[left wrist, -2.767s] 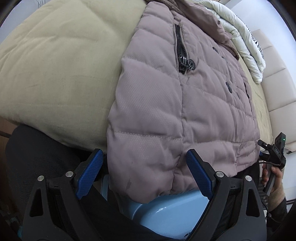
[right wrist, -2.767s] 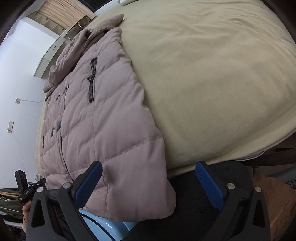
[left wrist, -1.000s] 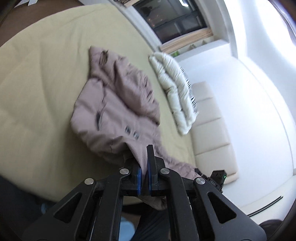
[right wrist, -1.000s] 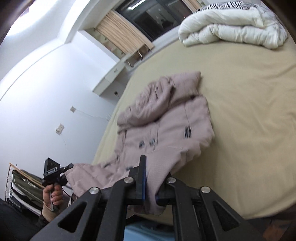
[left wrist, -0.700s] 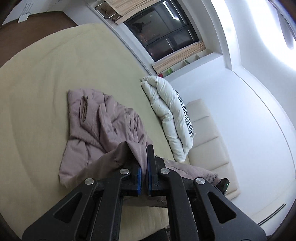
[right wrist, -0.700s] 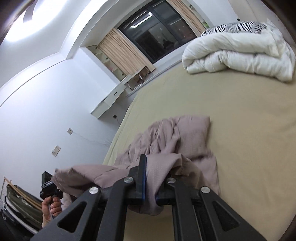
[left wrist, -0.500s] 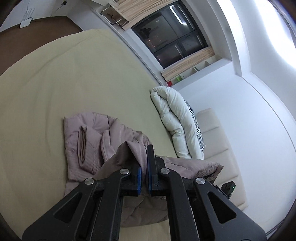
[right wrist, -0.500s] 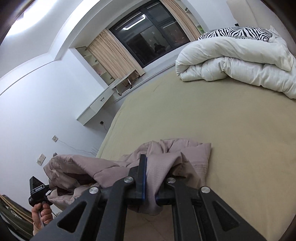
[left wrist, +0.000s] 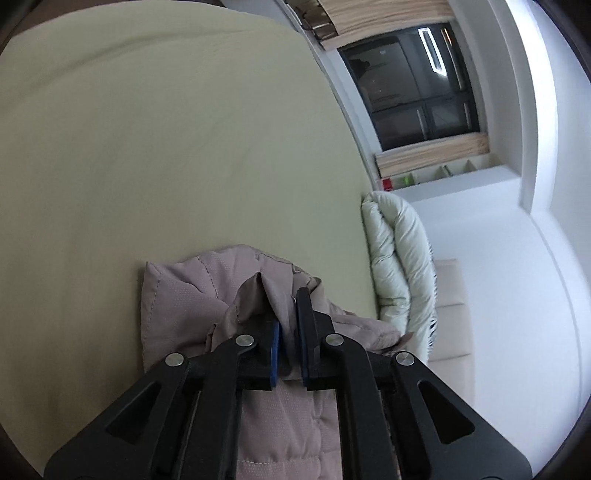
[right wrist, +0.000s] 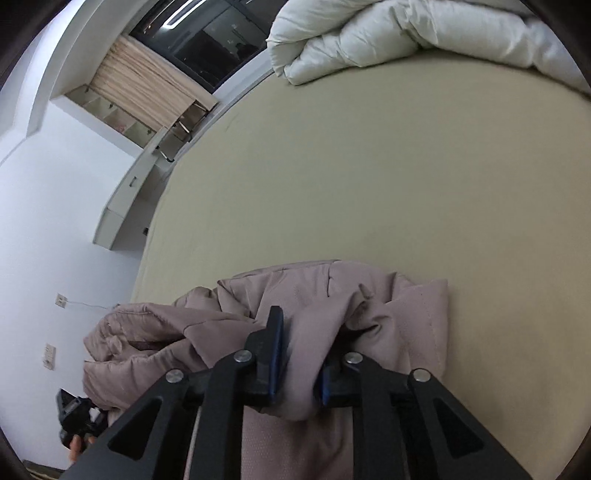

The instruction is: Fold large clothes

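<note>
A mauve quilted puffer jacket [left wrist: 177, 310] lies on the beige bed [left wrist: 147, 129], folded over on itself. My left gripper [left wrist: 286, 328] is shut on a fold of the jacket's hem and holds it over the upper part of the jacket. My right gripper [right wrist: 297, 354] is shut on another bunch of the jacket [right wrist: 399, 314], with cloth bulging between its blue pads. The left gripper's handle and hand [right wrist: 75, 417] show at the lower left of the right wrist view. The lower layers of the jacket are hidden under the lifted part.
A rolled white duvet [left wrist: 399, 266] lies along the bed's far side; it also shows in the right wrist view [right wrist: 406, 33]. A dark window with curtains [right wrist: 207, 37] and white shelves [right wrist: 122, 210] stand beyond the bed. A cream headboard [left wrist: 452, 317] is at right.
Both grippers closed on the jacket's hem, lifted it and carried it forward over the jacket's upper half. Both have now dropped lower and nearer the bed.
</note>
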Motion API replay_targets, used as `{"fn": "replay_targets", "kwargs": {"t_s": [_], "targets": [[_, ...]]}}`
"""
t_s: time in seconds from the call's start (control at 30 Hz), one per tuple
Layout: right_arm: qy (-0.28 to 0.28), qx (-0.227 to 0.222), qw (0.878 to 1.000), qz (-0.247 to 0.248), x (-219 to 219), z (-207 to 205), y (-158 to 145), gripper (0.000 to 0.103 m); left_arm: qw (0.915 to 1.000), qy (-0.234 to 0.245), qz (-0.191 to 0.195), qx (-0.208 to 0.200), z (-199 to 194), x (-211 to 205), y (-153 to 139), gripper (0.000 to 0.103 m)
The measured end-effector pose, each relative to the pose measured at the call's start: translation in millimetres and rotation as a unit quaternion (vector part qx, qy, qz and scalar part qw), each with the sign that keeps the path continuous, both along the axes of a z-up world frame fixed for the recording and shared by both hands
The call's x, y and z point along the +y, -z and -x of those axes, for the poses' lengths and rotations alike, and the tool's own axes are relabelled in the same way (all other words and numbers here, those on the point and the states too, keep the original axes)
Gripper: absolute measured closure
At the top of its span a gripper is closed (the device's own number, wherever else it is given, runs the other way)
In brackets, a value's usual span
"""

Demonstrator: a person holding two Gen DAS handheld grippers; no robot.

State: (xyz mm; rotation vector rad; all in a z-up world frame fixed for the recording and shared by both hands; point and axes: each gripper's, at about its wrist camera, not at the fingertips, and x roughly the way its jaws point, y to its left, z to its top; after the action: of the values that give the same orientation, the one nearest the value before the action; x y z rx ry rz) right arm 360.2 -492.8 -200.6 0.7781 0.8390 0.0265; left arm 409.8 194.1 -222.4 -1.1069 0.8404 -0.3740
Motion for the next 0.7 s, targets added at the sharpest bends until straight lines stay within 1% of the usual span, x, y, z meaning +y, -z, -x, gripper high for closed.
{"fn": "replay_targets", "kwargs": {"t_s": [0.03, 0.07, 0.1, 0.13, 0.17, 0.2, 0.23, 0.27, 0.3, 0.33, 0.37, 0.4, 0.43, 0.47, 0.5, 0.53, 0.57, 0.6, 0.63, 0.7], "targets": [[0.006, -0.012, 1.000, -0.016, -4, 6, -1, 0.061, 0.9999, -0.009, 0.011, -0.005, 7, 5, 0, 0.096], [0.012, -0.025, 0.999, -0.030, -9, 13, -5, 0.049, 0.9997, -0.020, 0.010, -0.011, 14, 12, -3, 0.096], [0.014, -0.034, 0.999, -0.039, -12, 19, -8, 0.025, 0.9994, -0.030, -0.005, -0.015, 21, 19, -9, 0.096], [0.019, -0.043, 0.998, -0.049, -14, 30, -15, 0.005, 0.9987, -0.040, -0.023, -0.020, 29, 23, -15, 0.096], [0.029, -0.047, 0.998, -0.042, -12, 42, -24, 0.000, 0.9972, -0.047, -0.048, -0.033, 37, 25, -27, 0.096], [0.031, -0.056, 0.997, -0.031, -11, 49, -32, 0.000, 0.9955, -0.046, -0.069, -0.045, 45, 22, -37, 0.096], [0.014, -0.065, 0.998, -0.012, -4, 55, -43, 0.000, 0.9916, -0.033, -0.110, -0.059, 52, 11, -54, 0.096], [-0.011, -0.066, 0.998, 0.019, 10, 59, -55, 0.000, 0.9853, -0.020, -0.154, -0.073, 56, -3, -68, 0.096], [-0.030, -0.064, 0.996, 0.049, 25, 61, -64, 0.002, 0.9722, -0.002, -0.214, -0.096, 60, -26, -86, 0.096], [-0.061, -0.062, 0.992, 0.092, 49, 62, -75, 0.008, 0.9613, 0.012, -0.252, -0.111, 64, -46, -97, 0.096], [-0.103, -0.060, 0.983, 0.137, 80, 61, -84, 0.013, 0.9467, 0.031, -0.296, -0.124, 66, -72, -106, 0.096], [-0.139, -0.056, 0.974, 0.168, 108, 57, -88, 0.024, 0.9355, 0.046, -0.324, -0.133, 68, -94, -112, 0.096], [-0.166, -0.049, 0.966, 0.190, 132, 54, -89, 0.032, 0.9223, 0.065, -0.352, -0.145, 67, -118, -115, 0.096], [-0.189, -0.039, 0.959, 0.208, 156, 50, -86, 0.034, 0.9070, 0.086, -0.382, -0.154, 66, -144, -112, 0.096], [-0.201, -0.031, 0.954, 0.221, 170, 45, -82, 0.040, 0.8956, 0.103, -0.403, -0.157, 69, -163, -110, 0.096], [-0.212, -0.022, 0.945, 0.246, 188, 38, -76, 0.045, 0.8838, 0.116, -0.425, -0.158, 68, -181, -104, 0.096], [-0.217, -0.015, 0.939, 0.267, 198, 33, -70, 0.046, 0.8703, 0.124, -0.450, -0.156, 63, -198, -95, 0.096], [-0.220, -0.007, 0.934, 0.281, 206, 24, -62, 0.047, 0.8591, 0.128, -0.470, -0.156, 65, -210, -92, 0.096], [-0.216, 0.001, 0.933, 0.287, 210, 15, -54, 0.048, 0.8487, 0.127, -0.490, -0.153, 55, -220, -85, 0.096], [-0.205, 0.009, 0.935, 0.289, 210, 2, -46, 0.048, 0.8368, 0.133, -0.514, -0.135, 25, -239, -68, 0.096]]}}
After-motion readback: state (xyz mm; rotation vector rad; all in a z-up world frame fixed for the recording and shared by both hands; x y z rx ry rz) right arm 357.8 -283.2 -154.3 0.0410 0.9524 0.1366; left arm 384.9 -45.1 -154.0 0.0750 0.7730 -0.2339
